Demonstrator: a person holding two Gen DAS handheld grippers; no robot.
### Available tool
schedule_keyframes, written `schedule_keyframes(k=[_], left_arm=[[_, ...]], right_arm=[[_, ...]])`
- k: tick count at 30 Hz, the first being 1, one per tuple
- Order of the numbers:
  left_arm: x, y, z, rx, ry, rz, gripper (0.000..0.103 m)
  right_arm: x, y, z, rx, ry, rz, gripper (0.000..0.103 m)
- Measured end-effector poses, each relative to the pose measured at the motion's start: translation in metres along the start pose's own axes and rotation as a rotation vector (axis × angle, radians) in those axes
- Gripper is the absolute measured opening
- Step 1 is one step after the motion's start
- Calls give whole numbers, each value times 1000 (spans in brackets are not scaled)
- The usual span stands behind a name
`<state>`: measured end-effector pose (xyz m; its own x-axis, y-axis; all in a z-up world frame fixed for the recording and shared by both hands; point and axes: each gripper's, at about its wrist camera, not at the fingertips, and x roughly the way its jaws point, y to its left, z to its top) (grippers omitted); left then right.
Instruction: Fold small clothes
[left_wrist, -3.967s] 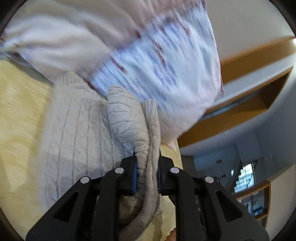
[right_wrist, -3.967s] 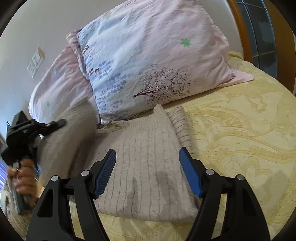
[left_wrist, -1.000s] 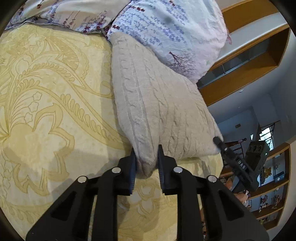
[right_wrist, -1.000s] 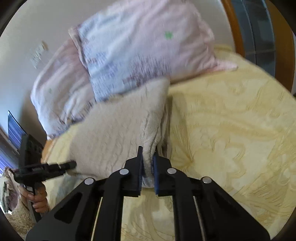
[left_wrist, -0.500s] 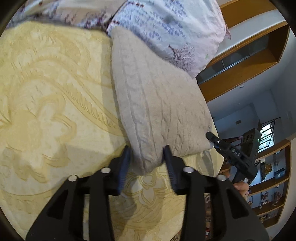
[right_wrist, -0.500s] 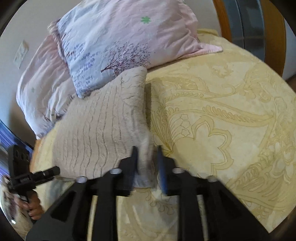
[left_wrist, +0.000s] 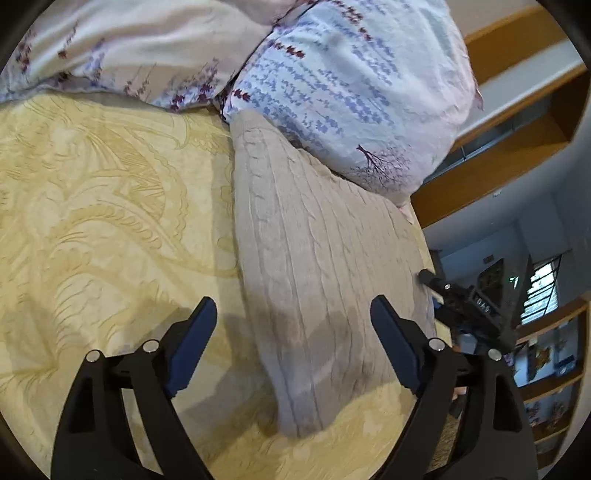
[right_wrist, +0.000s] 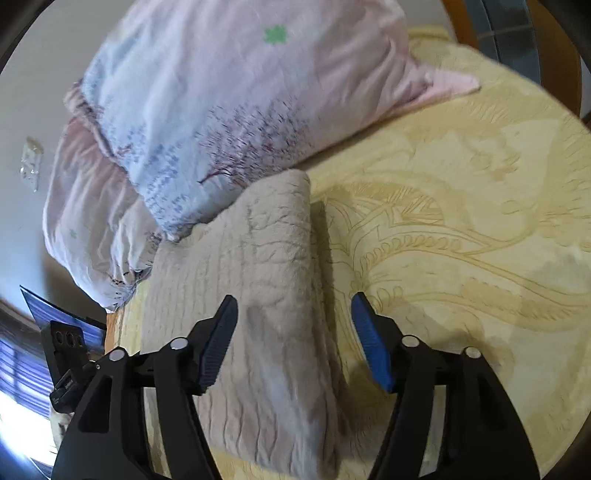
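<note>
While both grippers, left (left_wrist: 291, 332) and right (right_wrist: 293, 334), gape empty, the sweater (left_wrist: 314, 258) runs lengthwise toward the pillow (left_wrist: 351, 85) at the bed's (left_wrist: 92, 221) head.

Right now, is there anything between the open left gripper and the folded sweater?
Nothing visible: the left gripper hangs open directly over the near end of the sweater, with no object between them. The pillow only touches its far end.
</note>
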<state>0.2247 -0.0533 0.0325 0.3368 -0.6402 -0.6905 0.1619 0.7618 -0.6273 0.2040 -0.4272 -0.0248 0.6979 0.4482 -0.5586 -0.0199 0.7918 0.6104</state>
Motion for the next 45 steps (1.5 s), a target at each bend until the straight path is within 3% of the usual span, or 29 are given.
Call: schedule_keyframes(k=[4, 9, 11, 16, 18, 21, 23, 30, 36, 38, 39, 41, 43, 45], left_arm=[[18, 4, 8, -35, 36, -28, 85], [32, 5, 15, -54, 44, -60, 85], [34, 5, 16, -61, 40, -79, 84], [41, 3, 17, -76, 38, -89, 67], [40, 6, 16, -94, 37, -113, 48], [30, 9, 16, -101, 29, -160, 37], [18, 6, 14, -68, 21, -163, 37], [-52, 26, 10, 7, -36, -97, 37], [-91, 72, 25, -12, -112, 41, 39], [-82, 98, 28, -74, -93, 95, 41], [-77, 106, 28, -102, -84, 101, 47], [-71, 123, 24, -164, -96, 41, 54], [-74, 122, 21, -159, -107, 47, 58], [-84, 113, 19, -114, -146, 101, 61]], right_arm=[[18, -8, 4, 41, 65, 71, 67], [24, -13, 3, 53, 82, 175, 67], [27, -12, 2, 47, 87, 192, 59], [30, -14, -4, 63, 91, 233, 37], [28, -13, -5, 78, 80, 258, 34], [19, -3, -10, 75, 55, 301, 32], [12, 14, -15, 36, 48, 332, 31], [22, 92, -40, -165, 51, 316, 29], [64, 146, -61, -307, 15, 277, 29], [91, 150, -63, -295, 56, 201, 29], [98, 147, -64, -285, 61, 172, 31], [103, 141, -62, -251, 83, 182, 37], [98, 135, -57, -212, 110, 191, 44], [87, 130, -54, -197, 87, 187, 47]])
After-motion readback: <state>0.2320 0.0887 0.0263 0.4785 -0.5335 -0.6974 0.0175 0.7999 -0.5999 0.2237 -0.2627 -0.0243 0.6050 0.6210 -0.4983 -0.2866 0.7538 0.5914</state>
